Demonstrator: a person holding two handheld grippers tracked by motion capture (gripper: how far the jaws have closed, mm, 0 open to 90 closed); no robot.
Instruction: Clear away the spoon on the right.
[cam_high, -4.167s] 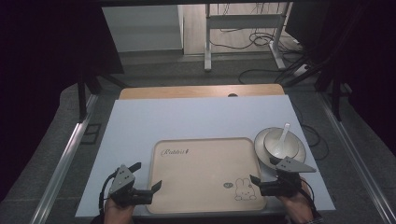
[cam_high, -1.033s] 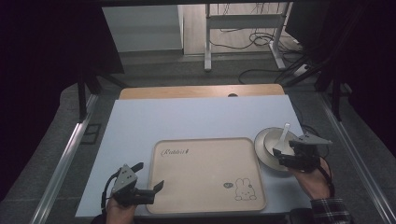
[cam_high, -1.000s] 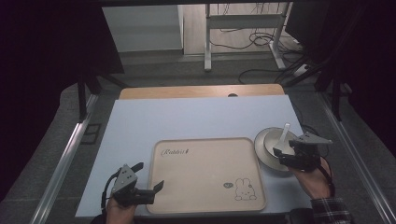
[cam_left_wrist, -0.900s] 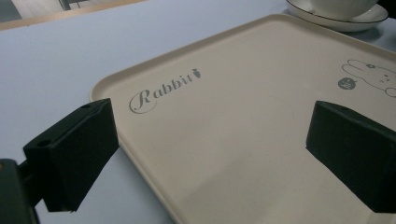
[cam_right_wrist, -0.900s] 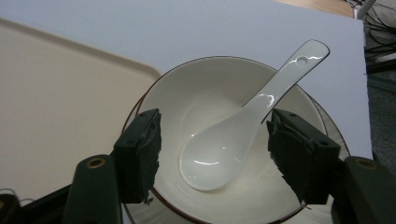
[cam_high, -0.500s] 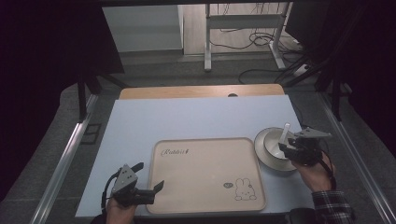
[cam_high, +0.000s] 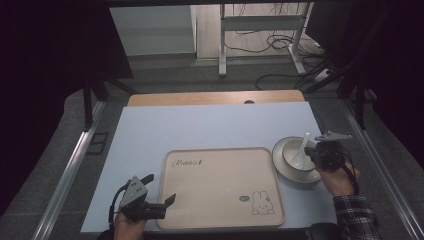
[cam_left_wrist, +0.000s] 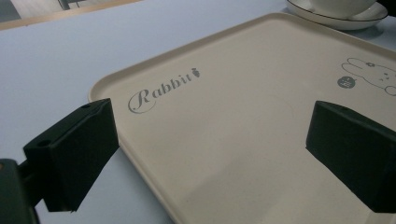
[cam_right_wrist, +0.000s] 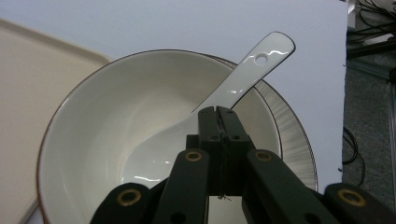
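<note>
The right gripper has slid over the bowl, jaws just closed together above the spoon.

Grey floor (cables trailing) beyond a dim table.

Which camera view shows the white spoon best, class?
The right gripper view: the spoon appears large, lying in the bowl, its holed handle over the rim, just beyond the shut right tongs. The high view shows it small; the left gripper view catches just the bowl's base.
</note>
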